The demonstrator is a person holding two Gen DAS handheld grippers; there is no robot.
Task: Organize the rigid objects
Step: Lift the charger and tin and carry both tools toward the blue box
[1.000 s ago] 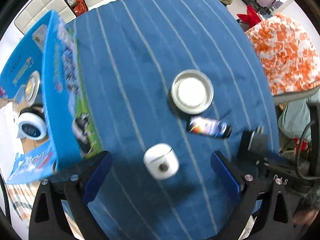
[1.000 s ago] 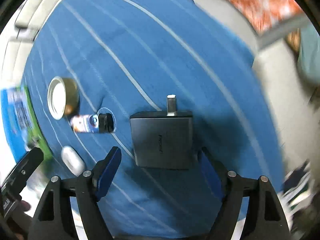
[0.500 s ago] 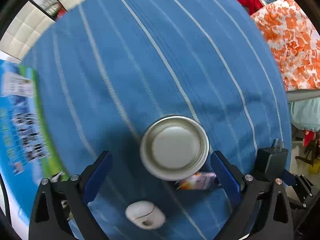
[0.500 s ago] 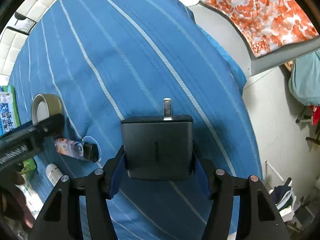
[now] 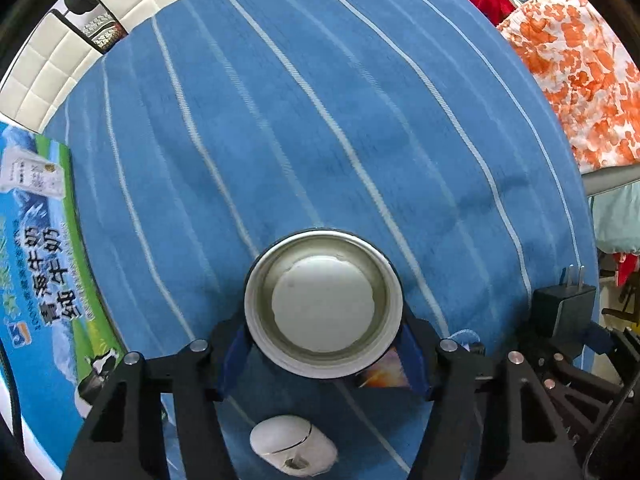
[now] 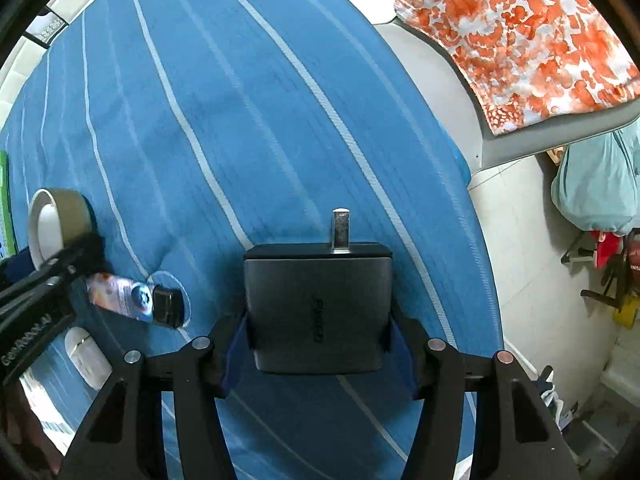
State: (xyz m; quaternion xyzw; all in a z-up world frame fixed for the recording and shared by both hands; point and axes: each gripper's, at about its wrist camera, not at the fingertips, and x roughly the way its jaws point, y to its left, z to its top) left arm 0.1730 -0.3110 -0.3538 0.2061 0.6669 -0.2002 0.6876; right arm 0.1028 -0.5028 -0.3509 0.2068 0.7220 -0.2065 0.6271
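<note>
left gripper point(image 5: 323, 354) clamped on tape roll point(image 5: 323, 305), box point(image 5: 36, 280) at 9 o'clock | right gripper point(image 6: 318, 338) clamped on charger point(image 6: 318, 306), prongs to 12, likely for boxing

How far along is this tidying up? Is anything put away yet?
Nothing looks put away from these views. In hand: the left gripper is shut on the tape roll, the right gripper on the black charger. Left on the blue cloth: the small bottle and white case.

The left gripper point(image 5: 323, 354) has moved from the white case point(image 5: 293, 447) to the tape roll point(image 5: 323, 304), fingers now closed on it (the right gripper point(image 6: 318, 344) likewise gripped the charger point(image 6: 318, 304)).
</note>
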